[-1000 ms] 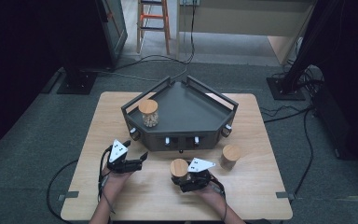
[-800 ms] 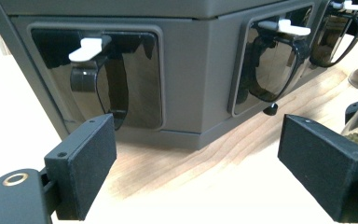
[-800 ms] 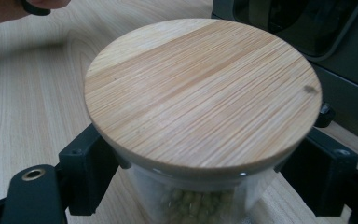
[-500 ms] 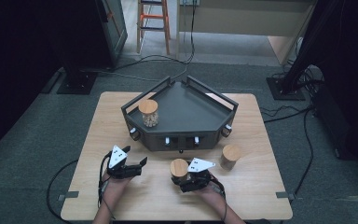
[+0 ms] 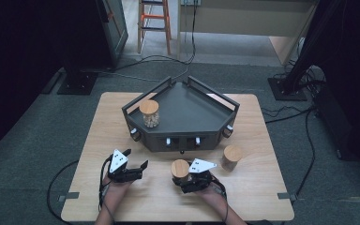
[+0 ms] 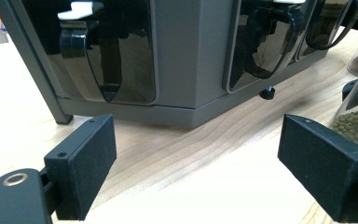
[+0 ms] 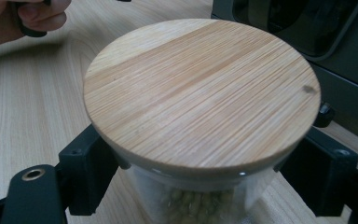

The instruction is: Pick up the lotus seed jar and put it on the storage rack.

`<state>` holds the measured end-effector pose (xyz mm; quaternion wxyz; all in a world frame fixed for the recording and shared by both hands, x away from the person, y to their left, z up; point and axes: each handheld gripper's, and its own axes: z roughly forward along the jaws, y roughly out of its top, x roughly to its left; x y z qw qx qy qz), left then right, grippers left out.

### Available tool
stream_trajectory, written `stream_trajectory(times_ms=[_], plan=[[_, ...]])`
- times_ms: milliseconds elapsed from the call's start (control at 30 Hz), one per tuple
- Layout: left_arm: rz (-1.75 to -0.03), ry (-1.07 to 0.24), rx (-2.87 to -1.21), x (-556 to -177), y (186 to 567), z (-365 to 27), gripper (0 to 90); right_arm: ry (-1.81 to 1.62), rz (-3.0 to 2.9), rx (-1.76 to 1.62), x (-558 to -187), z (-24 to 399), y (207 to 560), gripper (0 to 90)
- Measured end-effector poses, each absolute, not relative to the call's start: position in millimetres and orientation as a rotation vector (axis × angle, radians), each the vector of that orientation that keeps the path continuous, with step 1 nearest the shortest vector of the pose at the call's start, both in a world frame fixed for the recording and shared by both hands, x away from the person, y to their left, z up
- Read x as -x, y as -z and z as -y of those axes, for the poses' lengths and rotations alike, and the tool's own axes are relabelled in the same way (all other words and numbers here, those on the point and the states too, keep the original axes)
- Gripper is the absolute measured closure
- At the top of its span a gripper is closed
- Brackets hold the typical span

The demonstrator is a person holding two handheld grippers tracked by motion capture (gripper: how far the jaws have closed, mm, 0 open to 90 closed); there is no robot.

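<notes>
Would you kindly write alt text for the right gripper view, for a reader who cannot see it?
A glass jar with a round bamboo lid sits clamped between the right gripper's two black jaws, small greenish beans visible through the glass. Behind it are the pale wooden table, a dark grey stand and part of a hand.

Bright tabletop, dark blurry surroundings

No legible text, labels, brand marks or numbers in any view. Closest thing: small dark dots on the grey three-cornered plates, lower centre of the high view, and those are marks, not characters. Nothing printed on the round bamboo lid (image 7: 200, 91) in the right gripper view, nor on the dark grey angular tray unit (image 6: 186, 60) in the left gripper view.
</notes>
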<state>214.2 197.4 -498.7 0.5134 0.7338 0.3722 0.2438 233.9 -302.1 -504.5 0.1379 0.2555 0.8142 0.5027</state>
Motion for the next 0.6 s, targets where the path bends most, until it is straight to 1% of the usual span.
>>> stream_trajectory(times_ms=[600], plan=[[-0.906, -0.596, -1.711, -198, 516, -205, 11.4, -1.461, -2.354, -0.749, -235, 303, 505, 18.1]])
